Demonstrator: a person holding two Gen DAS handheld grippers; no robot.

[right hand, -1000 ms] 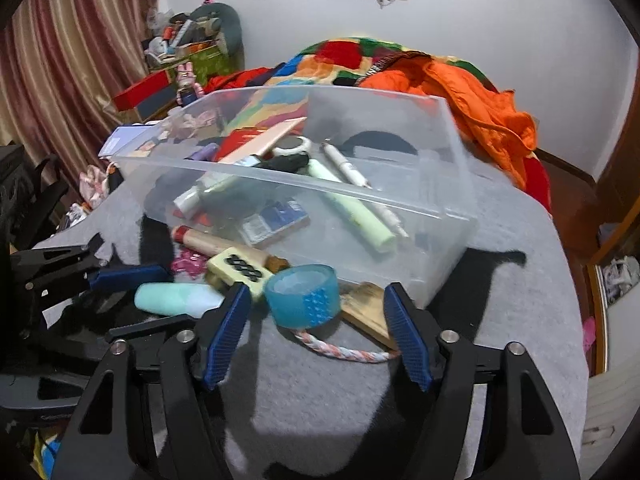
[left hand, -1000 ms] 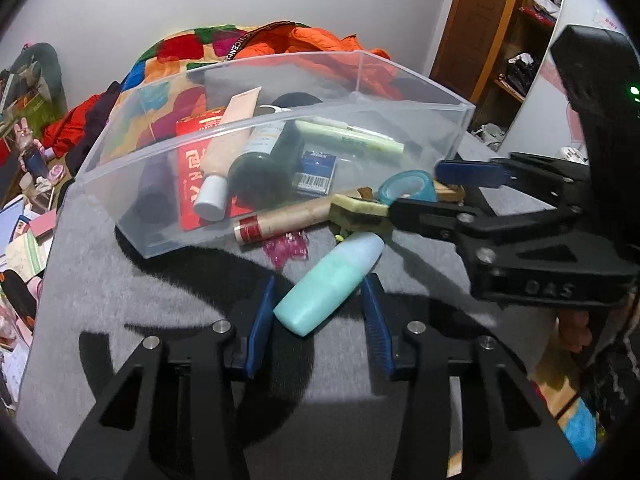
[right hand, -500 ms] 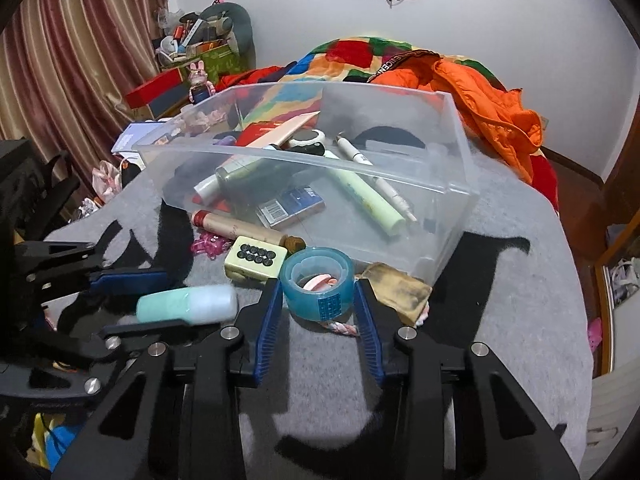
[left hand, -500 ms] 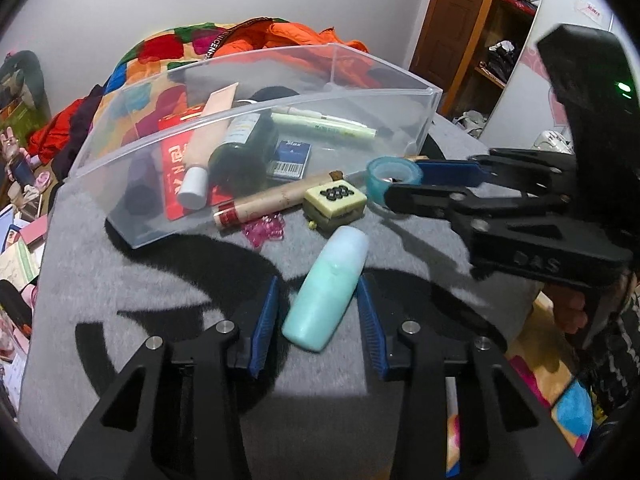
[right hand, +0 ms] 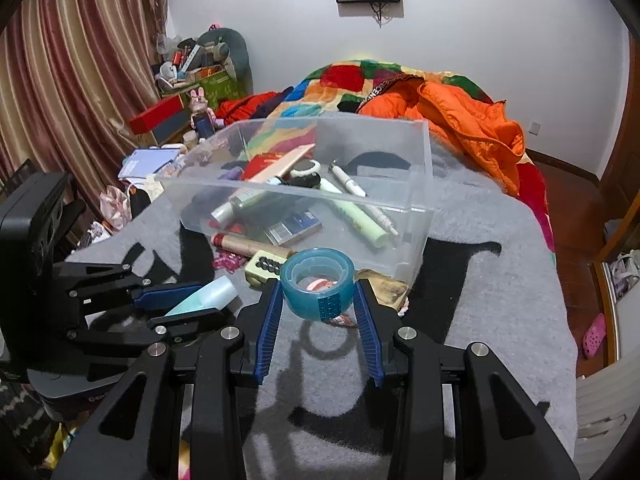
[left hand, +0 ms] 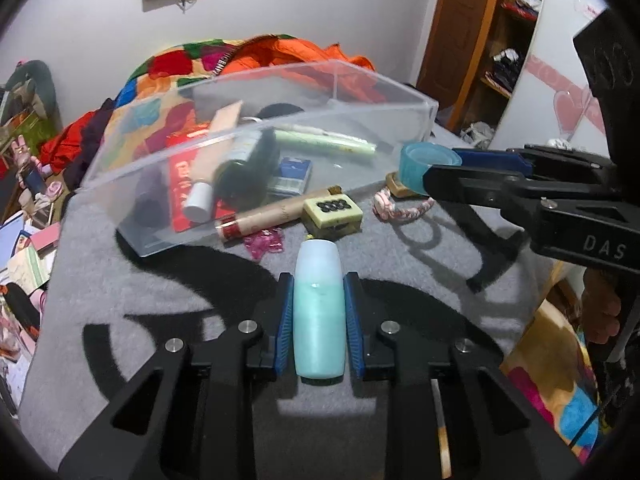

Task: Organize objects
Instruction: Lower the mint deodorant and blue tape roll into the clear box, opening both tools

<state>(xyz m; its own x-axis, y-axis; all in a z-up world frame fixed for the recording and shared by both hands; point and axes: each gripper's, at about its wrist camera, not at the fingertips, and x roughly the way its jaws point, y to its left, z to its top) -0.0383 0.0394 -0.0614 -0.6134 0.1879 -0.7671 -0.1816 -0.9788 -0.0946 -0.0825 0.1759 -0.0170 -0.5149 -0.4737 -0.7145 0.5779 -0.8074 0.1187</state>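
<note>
My left gripper is shut on a pale teal bottle and holds it above the grey blanket. It also shows in the right wrist view. My right gripper is shut on a blue tape roll, lifted off the blanket; the roll also shows in the left wrist view. A clear plastic bin lies ahead, holding tubes, a dark bottle, pens and a small blue box. In the right wrist view the bin stands just beyond the tape.
On the blanket in front of the bin lie a brown tube, a cream box with black dots, pink clips and a braided cord. Colourful bedding lies behind. Clutter fills the floor at left.
Both grippers closed on their objects and lifted them: the left took the teal bottle, now aligned straight between its fingers, and the right took the tape roll.
</note>
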